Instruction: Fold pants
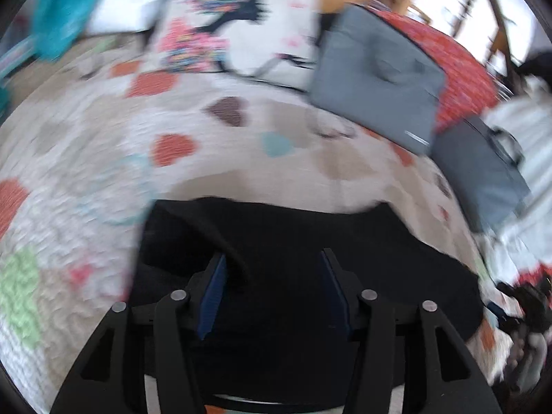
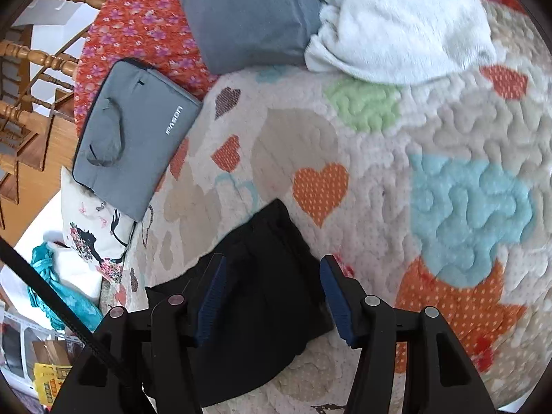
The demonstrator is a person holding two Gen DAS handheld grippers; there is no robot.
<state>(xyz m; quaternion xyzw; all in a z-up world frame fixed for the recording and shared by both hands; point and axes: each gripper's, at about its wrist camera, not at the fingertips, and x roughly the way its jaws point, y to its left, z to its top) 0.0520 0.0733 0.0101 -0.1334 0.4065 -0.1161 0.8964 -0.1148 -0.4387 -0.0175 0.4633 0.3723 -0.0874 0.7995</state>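
Observation:
The black pants [image 1: 296, 262] lie folded into a compact bundle on a quilted bedspread [image 1: 103, 172] with heart patches. My left gripper [image 1: 272, 262] is open just above the pants, with nothing between its blue pads; this view is motion-blurred. In the right wrist view the pants [image 2: 262, 296] lie under my right gripper [image 2: 272, 265], which is open over one end of the bundle, holding nothing. The bedspread [image 2: 448, 138] fills most of that view.
A grey laptop sleeve [image 2: 134, 134] and a grey cushion [image 2: 252, 13] lie on the far side of the bed, on a red floral cloth [image 2: 138, 27]. A white fleece blanket [image 2: 400, 24] is bunched beside them. A printed pillow [image 2: 93, 231] and turquoise fabric [image 2: 58, 286] sit at the bed's edge.

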